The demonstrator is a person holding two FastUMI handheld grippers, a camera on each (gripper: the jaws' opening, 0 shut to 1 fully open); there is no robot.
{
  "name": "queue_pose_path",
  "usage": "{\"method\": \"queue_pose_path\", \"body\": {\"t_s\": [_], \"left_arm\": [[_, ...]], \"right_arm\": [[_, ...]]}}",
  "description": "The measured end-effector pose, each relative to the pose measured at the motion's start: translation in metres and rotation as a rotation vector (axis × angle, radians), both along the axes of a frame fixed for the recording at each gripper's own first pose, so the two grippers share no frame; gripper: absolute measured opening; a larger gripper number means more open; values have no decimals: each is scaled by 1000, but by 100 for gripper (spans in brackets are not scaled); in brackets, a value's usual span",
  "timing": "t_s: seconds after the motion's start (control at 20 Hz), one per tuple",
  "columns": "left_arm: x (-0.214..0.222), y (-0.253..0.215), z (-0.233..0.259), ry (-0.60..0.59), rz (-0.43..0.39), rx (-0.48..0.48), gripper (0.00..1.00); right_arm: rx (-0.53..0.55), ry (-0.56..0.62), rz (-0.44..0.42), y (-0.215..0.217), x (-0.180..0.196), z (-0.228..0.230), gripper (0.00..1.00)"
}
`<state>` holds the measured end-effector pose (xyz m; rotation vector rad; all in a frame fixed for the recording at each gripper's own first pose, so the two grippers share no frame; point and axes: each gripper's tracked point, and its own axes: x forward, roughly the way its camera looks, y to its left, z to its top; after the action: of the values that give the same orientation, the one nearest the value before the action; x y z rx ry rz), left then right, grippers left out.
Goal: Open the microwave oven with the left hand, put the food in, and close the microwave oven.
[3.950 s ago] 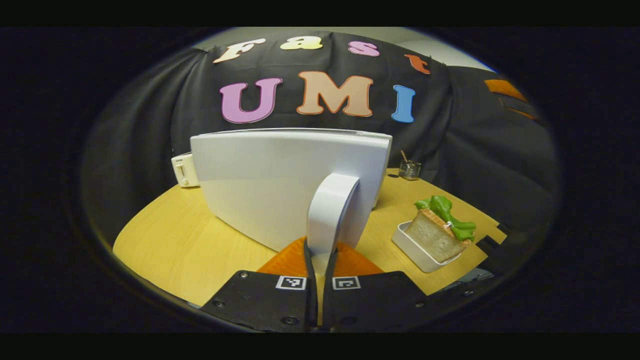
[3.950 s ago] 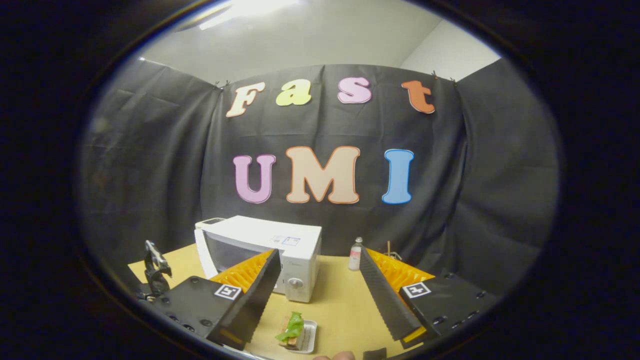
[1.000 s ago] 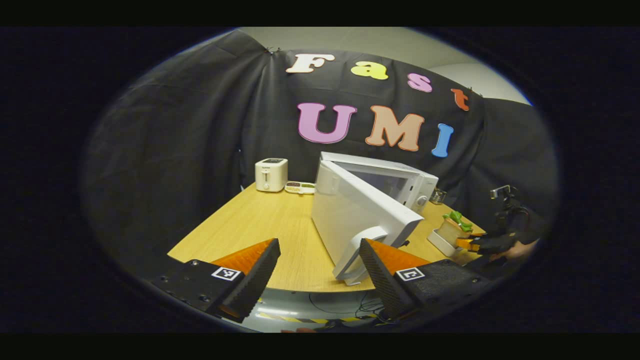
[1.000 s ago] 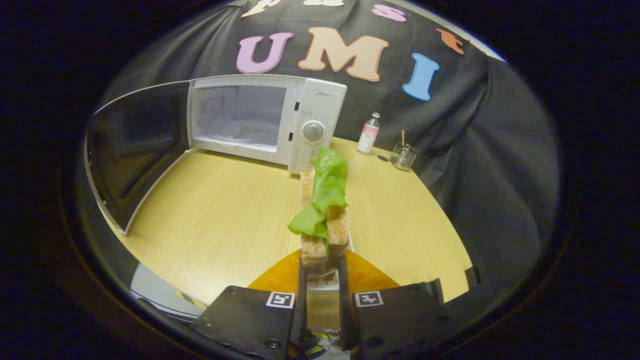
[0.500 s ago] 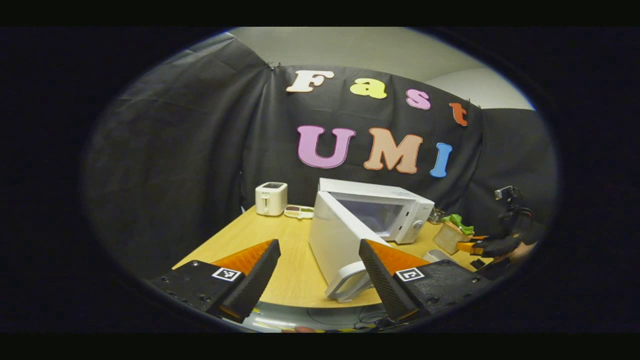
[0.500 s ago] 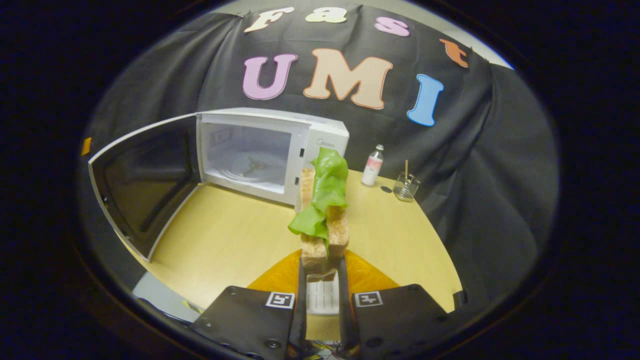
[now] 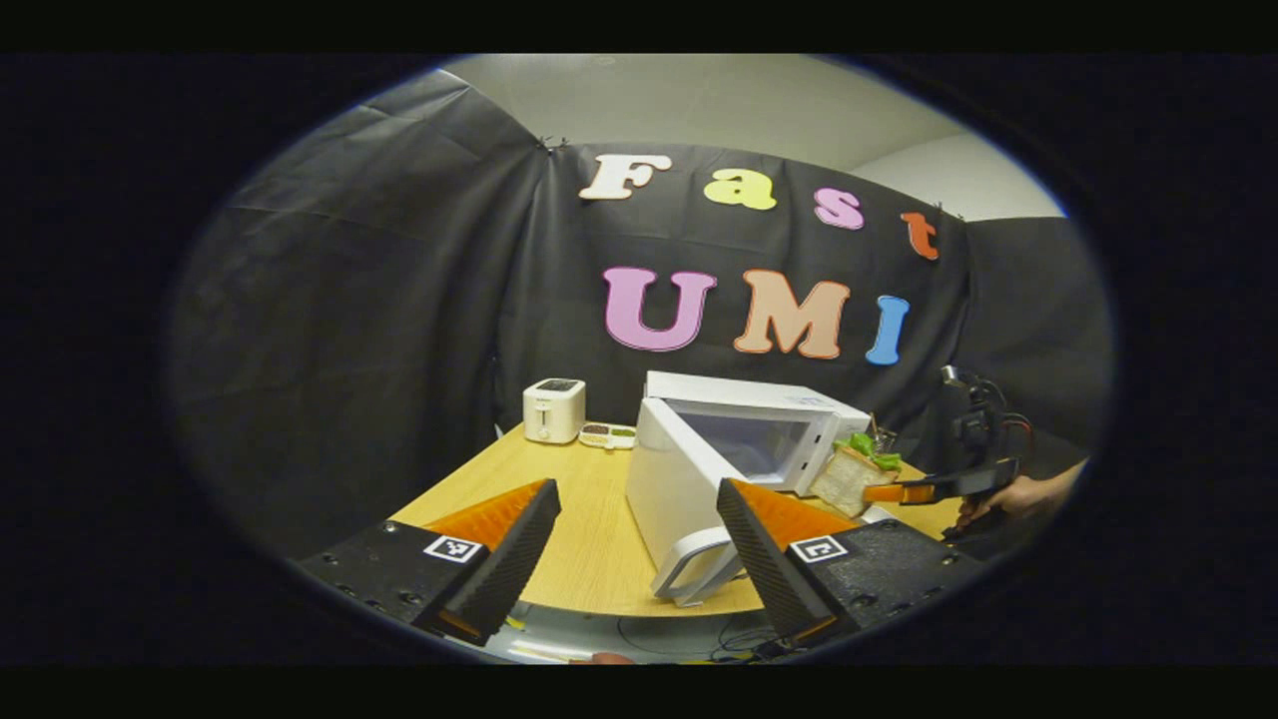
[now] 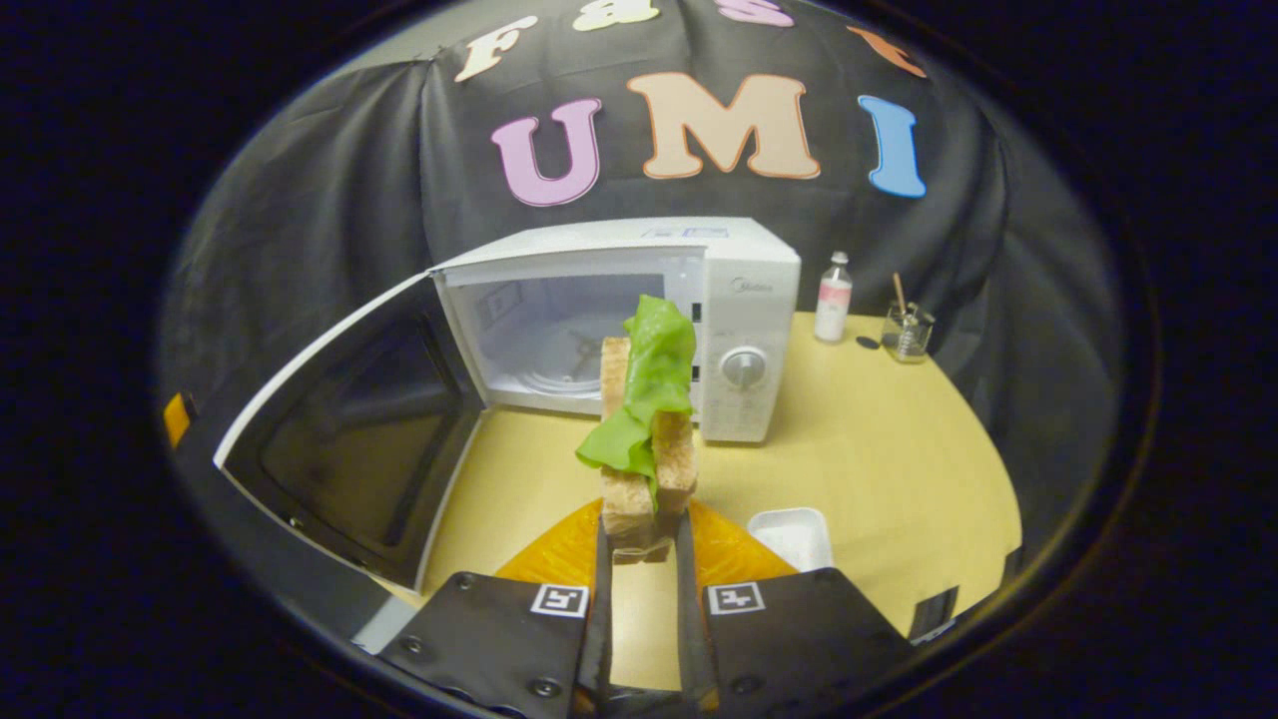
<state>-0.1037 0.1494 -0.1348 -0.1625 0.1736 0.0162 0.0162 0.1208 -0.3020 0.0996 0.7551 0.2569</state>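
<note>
While its door hangs wide to the left, the microwave oven stands on the wooden desk with its cavity bare except for the glass turntable on its floor. Just in front of that opening, the right gripper is clamped on the sandwich, two bread slices with a green lettuce leaf draped over them, held upright above the desk. To the right of the gripper sits a white tray with nothing in it. Farther right, near the wall, are a small bottle and a glass jar holding a stick. In the left gripper view, the left gripper is spread apart, holding nothing, with the door's handle between its fingers' line of sight.
</note>
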Motion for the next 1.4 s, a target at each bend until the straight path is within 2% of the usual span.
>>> {"method": "queue_pose_path", "body": {"t_s": [0.05,0.1,0.15,0.2,0.3,0.35,0.4,0.65,0.8,0.9,1.05,1.1,1.15,1.3,1.4], "left_arm": [[-4,1,-1,9,1,6,96],[-7,3,-1,11,9,16,96],[-9,5,0,10,12,24,96],[-11,6,1,7,17,31,94],[-14,9,5,4,33,34,96],[-16,9,6,3,43,35,93],[-18,10,7,2,53,36,96],[-21,-4,18,-17,47,15,94],[-20,-11,17,-4,40,14,96],[-19,-11,15,-6,39,-1,94],[-19,-3,10,18,74,-10,96],[-21,0,10,22,85,-9,94],[-23,2,9,30,95,-5,96],[-26,12,3,59,130,8,93],[-31,17,2,67,150,10,99]], "right_arm": [[42,27,-13,12,6,-2,29],[76,50,-25,22,11,-3,22],[122,77,-46,33,16,-4,29],[177,104,-70,46,21,-5,29],[271,168,-120,72,31,-12,29],[301,191,-135,82,36,-15,29],[322,217,-149,92,40,-17,29],[443,294,-223,135,67,-24,29],[487,330,-338,146,94,-34,29],[543,337,-416,156,116,-38,29],[611,327,-506,168,145,-43,29],[631,316,-543,170,154,-45,29],[653,307,-584,172,163,-47,29],[721,307,-696,178,181,-59,29],[745,284,-757,176,192,-66,29]]}}
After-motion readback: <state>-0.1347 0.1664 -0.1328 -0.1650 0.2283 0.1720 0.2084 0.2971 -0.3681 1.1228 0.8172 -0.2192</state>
